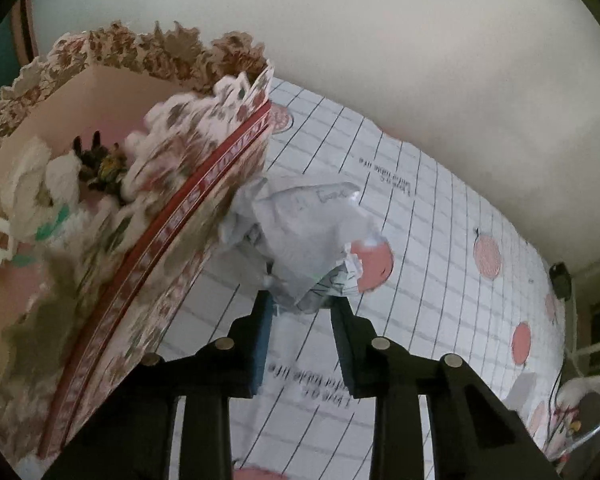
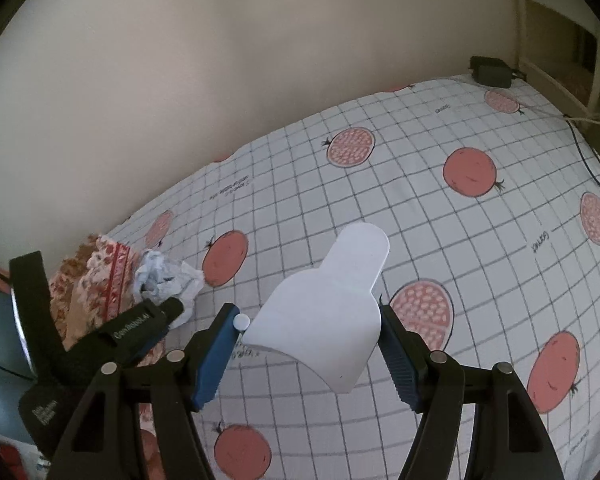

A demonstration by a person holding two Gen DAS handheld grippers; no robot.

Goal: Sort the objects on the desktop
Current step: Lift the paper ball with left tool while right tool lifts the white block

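My left gripper (image 1: 303, 300) is shut on a crumpled ball of white paper (image 1: 308, 236), which sits at the fingertips right beside the rim of a floral cardboard box (image 1: 172, 208). Inside the box lie more crumpled papers (image 1: 40, 184) and a dark object. In the right wrist view the same paper ball (image 2: 168, 276) shows at the left gripper's tip (image 2: 172, 308), next to the box (image 2: 96, 280). My right gripper (image 2: 308, 320) is shut on a white plastic scoop-shaped piece (image 2: 328, 304), held above the tablecloth with a small white knob against the left pad.
A checked tablecloth (image 2: 420, 140) printed with red pomegranates covers the table, which ends at a plain wall. A black power adapter (image 2: 492, 71) and cables (image 2: 588, 160) lie at the far right corner. A clear plastic container (image 1: 592, 420) stands at the right edge.
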